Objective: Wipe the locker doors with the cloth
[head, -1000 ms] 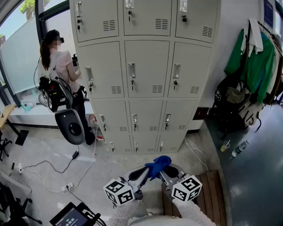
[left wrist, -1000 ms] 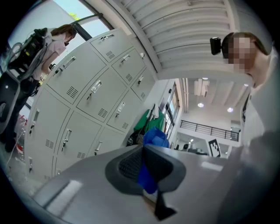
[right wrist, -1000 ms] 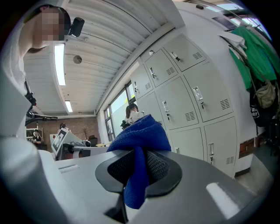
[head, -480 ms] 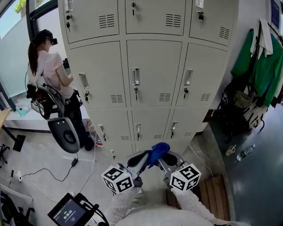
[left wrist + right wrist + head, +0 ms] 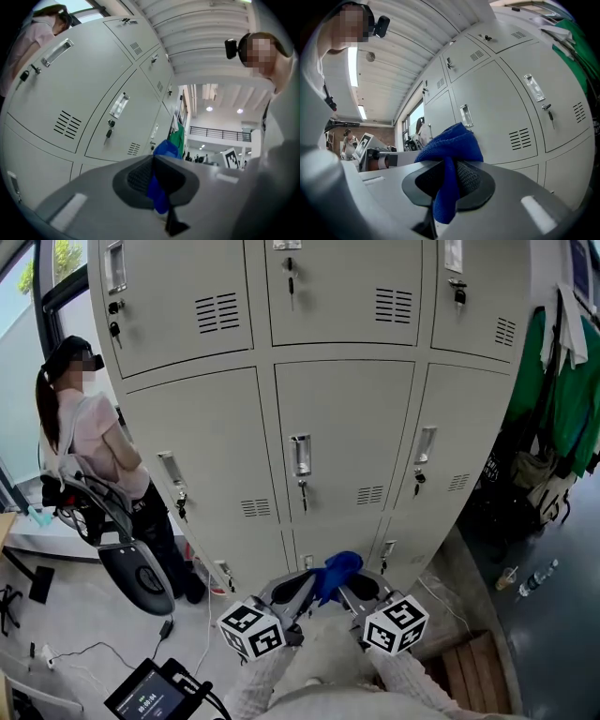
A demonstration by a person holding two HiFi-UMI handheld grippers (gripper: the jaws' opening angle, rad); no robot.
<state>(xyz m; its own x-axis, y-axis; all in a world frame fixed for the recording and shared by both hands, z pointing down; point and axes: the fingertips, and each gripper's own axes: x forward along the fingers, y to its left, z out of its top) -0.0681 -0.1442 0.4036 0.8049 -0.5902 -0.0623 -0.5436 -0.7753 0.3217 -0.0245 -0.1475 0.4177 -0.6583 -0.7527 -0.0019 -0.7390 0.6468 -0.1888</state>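
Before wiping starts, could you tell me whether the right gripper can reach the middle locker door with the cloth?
Probably yes: the right gripper, shut on the blue cloth alongside the left gripper, faces the middle locker door with nothing standing between them.

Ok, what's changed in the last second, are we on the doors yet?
The wearer has walked up to the lockers: they fill far more of the head view and the floor in front has nearly gone. Nothing taken or let go: the left hand-held gripper and right hand-held gripper stay shut on the blue cloth, not yet on a door. The person stays left of the lockers.
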